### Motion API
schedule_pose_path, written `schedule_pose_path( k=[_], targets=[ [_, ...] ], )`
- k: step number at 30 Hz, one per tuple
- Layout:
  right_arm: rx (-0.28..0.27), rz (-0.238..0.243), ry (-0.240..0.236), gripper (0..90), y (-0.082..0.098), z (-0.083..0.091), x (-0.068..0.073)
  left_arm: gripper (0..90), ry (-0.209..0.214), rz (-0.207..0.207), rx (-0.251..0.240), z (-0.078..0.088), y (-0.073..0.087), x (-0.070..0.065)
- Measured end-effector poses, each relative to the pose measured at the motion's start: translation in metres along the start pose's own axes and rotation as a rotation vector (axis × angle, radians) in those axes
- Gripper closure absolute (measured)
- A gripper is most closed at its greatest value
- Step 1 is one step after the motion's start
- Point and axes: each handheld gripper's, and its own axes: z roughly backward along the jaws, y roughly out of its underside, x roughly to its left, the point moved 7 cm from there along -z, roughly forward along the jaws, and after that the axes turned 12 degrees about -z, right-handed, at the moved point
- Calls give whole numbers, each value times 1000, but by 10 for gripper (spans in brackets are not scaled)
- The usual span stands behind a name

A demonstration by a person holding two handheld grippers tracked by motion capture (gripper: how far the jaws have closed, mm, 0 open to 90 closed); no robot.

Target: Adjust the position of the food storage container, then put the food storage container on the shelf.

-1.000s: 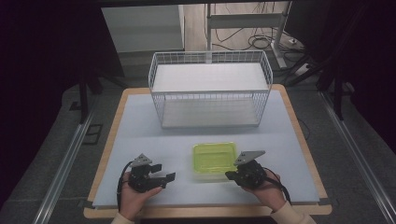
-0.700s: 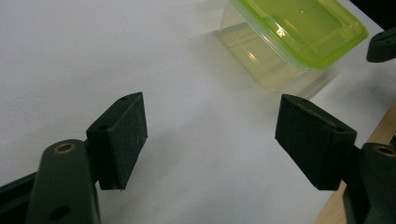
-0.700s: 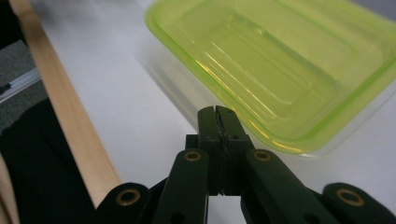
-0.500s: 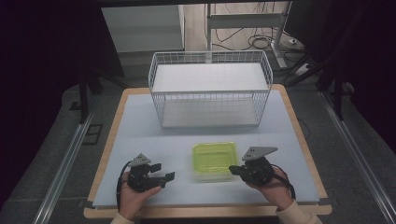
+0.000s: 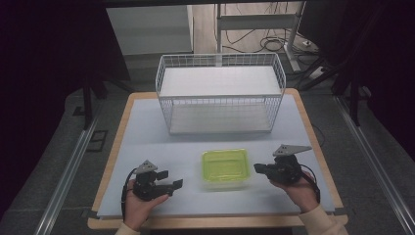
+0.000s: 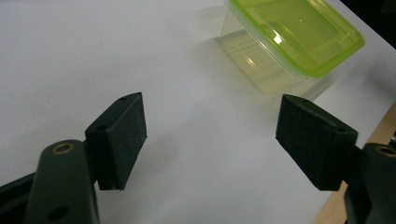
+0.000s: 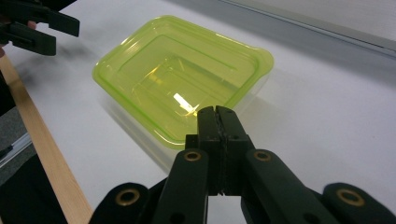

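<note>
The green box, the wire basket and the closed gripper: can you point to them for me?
green-lidded box (image 5: 224, 165): high view, middle of its lid.
wire basket (image 5: 220, 103): high view, its front wall.
right gripper (image 7: 217, 122): right gripper view, where its shut fingers meet.

— Where is your left hand?
— Lower left of the high view: your left hand (image 5: 139, 205) grips the black two-jaw left gripper (image 5: 172, 183), jaws spread wide apart.
— And your right?
— Lower right: your right hand (image 5: 301, 190) holds the black right gripper (image 5: 258, 168), its jaws pressed together.
</note>
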Motion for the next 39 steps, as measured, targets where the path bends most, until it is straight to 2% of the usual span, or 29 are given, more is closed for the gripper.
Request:
schedule_pose_path(
  k=[3,5,7,8,12,16,17,20,21,24,29,32,39],
  targets=[
    [-1,0,-6,858,0,0,0,243,4,0,-4,2,-2,-1],
    [-9,-1,-24,690,-1,0,1,243,10,6,-11,4,-6,-3],
    [-26,-32,-38,551,-3,0,-1,243,28,19,-25,6,-12,-5],
    [-37,-77,-61,475,-6,0,-3,243,45,27,-31,7,-18,-7],
    [-55,-124,-86,383,-9,0,-11,243,80,48,-41,6,-26,-10],
    [-49,-135,-103,344,-8,-1,-13,245,97,81,-44,4,-30,-9],
    [-45,-139,-106,319,-9,-3,-14,245,109,104,-46,3,-34,-9],
    [-34,-143,-113,301,-9,-7,-14,246,123,116,-44,-1,-42,-12],
    [-34,-143,-113,301,-9,-7,-14,246,123,116,-44,-1,-42,-12],
    [-14,-177,-141,331,-10,-12,-13,248,151,149,-27,-11,-45,-15],
    [2,-207,-140,351,-11,-17,-15,250,175,170,-13,-19,-48,-16],
    [18,-247,-144,361,-11,-22,-15,251,201,205,-15,-26,-52,-15],
    [43,-289,-147,375,-10,-30,-16,254,231,248,-8,-34,-53,-13]
  ],
)
